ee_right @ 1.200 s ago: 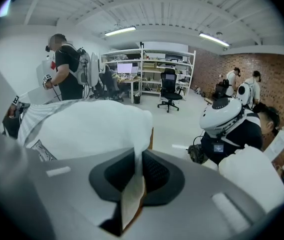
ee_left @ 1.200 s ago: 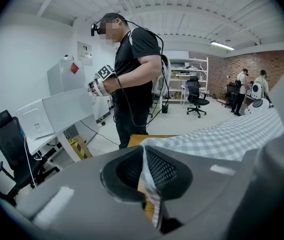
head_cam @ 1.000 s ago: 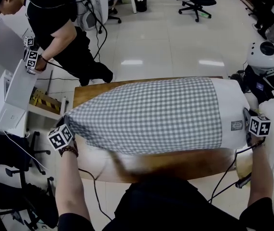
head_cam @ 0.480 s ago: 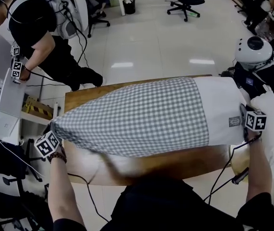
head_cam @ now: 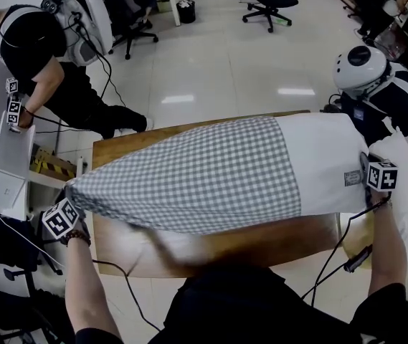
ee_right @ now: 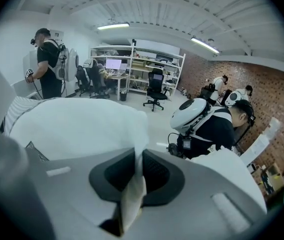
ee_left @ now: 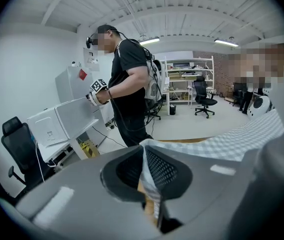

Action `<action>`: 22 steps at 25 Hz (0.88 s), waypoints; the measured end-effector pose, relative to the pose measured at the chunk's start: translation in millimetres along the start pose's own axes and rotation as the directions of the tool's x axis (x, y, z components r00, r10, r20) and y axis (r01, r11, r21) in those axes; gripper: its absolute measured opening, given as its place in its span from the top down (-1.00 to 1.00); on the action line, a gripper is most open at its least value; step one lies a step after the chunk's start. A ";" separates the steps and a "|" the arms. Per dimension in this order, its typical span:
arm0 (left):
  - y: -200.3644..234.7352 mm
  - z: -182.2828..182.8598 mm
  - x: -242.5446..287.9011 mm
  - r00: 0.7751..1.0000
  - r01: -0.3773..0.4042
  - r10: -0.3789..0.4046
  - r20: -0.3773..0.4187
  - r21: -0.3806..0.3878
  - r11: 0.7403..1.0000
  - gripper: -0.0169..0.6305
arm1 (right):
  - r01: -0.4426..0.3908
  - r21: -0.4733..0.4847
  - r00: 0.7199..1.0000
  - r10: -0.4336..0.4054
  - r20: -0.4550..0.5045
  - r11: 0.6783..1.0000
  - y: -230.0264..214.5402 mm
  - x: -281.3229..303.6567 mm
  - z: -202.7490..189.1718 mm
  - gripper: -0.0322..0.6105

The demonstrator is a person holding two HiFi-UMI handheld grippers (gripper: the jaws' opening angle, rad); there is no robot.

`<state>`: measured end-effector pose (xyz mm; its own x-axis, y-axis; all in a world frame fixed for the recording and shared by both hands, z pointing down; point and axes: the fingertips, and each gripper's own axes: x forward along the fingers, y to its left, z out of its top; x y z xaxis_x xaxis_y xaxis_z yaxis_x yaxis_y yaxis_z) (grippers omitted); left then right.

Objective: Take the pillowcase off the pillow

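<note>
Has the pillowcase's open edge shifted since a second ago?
Yes. The pillowcase has slid left: its open edge was level with the table's far right corner in the head view and now lies left of it, baring more white pillow.

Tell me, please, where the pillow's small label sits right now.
Head view, right side: the label lies on the bare white end of the pillow, between the checked pillowcase and the right gripper pinching that end.
</note>
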<state>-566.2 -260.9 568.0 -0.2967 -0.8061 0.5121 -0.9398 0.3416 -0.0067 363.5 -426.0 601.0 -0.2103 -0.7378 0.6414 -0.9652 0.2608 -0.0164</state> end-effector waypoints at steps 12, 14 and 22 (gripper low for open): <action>20.8 14.2 -14.4 1.000 -0.027 0.027 0.012 -0.009 1.000 0.93 | 0.061 -0.002 0.998 -0.061 -0.014 0.998 -30.1 -14.1 3.8 0.81; 28.4 15.6 -17.6 0.999 -0.046 0.046 0.008 -0.009 0.999 0.93 | 0.073 -0.002 0.997 -0.073 -0.016 0.997 -34.9 -16.9 4.9 0.81; 42.5 22.2 -24.1 0.998 -0.064 0.064 0.006 -0.023 0.998 0.93 | 0.115 0.003 0.993 -0.115 -0.029 0.993 -54.7 -27.5 8.4 0.81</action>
<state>-602.8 -237.7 536.3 -0.3569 -0.7855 0.5056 -0.9149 0.4033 -0.0192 420.7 -425.2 577.7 -0.0933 -0.7445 0.6611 -0.9835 0.1723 0.0553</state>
